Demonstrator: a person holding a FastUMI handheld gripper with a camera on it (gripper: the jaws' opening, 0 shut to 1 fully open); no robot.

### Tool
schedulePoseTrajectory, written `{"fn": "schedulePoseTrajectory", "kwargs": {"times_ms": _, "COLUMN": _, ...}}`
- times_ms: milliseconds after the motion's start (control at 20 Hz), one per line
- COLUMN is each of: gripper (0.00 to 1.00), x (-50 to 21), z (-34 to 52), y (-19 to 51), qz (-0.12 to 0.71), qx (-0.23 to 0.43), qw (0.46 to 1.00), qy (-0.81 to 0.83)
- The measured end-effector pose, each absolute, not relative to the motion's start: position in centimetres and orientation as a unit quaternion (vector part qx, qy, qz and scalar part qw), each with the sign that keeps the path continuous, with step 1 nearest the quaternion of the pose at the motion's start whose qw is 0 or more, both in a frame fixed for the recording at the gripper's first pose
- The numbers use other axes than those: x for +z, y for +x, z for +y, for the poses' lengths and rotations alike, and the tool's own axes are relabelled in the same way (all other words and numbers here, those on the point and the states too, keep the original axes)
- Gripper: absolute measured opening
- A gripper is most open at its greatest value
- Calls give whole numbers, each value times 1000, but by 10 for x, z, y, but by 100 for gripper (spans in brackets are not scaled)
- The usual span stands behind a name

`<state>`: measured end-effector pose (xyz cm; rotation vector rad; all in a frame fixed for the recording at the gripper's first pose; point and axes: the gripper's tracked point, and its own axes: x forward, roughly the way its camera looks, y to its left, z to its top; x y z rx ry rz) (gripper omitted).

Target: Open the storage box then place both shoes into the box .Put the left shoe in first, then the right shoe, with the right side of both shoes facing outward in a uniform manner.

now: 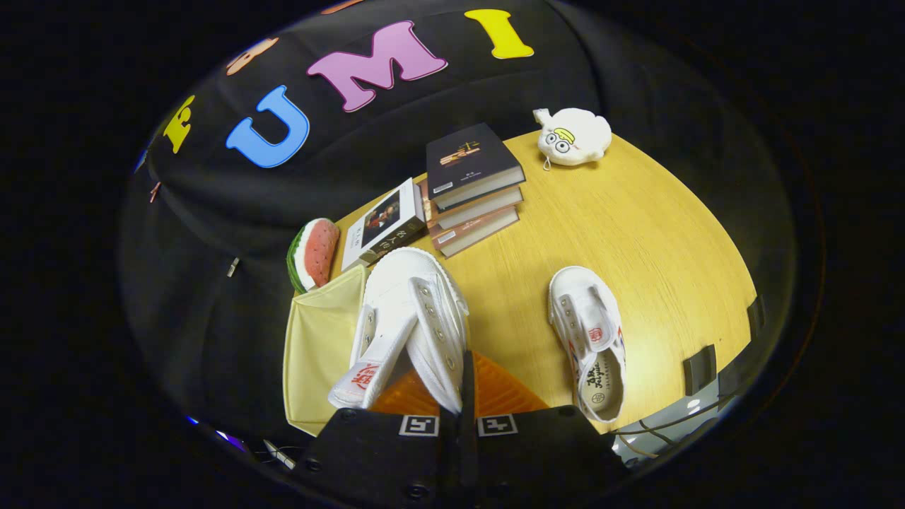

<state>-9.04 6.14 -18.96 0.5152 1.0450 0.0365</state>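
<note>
Between my jaws, which are clenched on its side wall, hangs one white shoe (pixel 410 318), lifted above the orange bottom of the storage box (pixel 495 392), whose pale yellow flap (pixel 318 353) stands open beside it. Well apart on the wooden counter (pixel 636 240) lies the second shoe (pixel 590 339), with its opening facing up. Beyond them I see a stack of books (pixel 474 187), a leaning book (pixel 382 223), a watermelon toy (pixel 314 254) and a white plush (pixel 573 136).
</note>
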Motion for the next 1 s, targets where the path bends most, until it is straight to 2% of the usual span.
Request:
{"fn": "schedulePoseTrajectory", "kwargs": {"times_ms": 200, "gripper": 5, "x": -164, "z": 125, "y": -79, "qz": 500, "qx": 42, "qw": 822, "qy": 271}}
{"fn": "schedulePoseTrajectory", "kwargs": {"times_ms": 700, "gripper": 5, "x": -217, "z": 230, "y": -73, "qz": 563, "qx": -22, "qw": 776, "qy": 282}}
{"fn": "schedulePoseTrajectory", "kwargs": {"times_ms": 1000, "gripper": 6, "x": -221, "z": 254, "y": -64, "qz": 550, "qx": -28, "qw": 782, "qy": 290}}
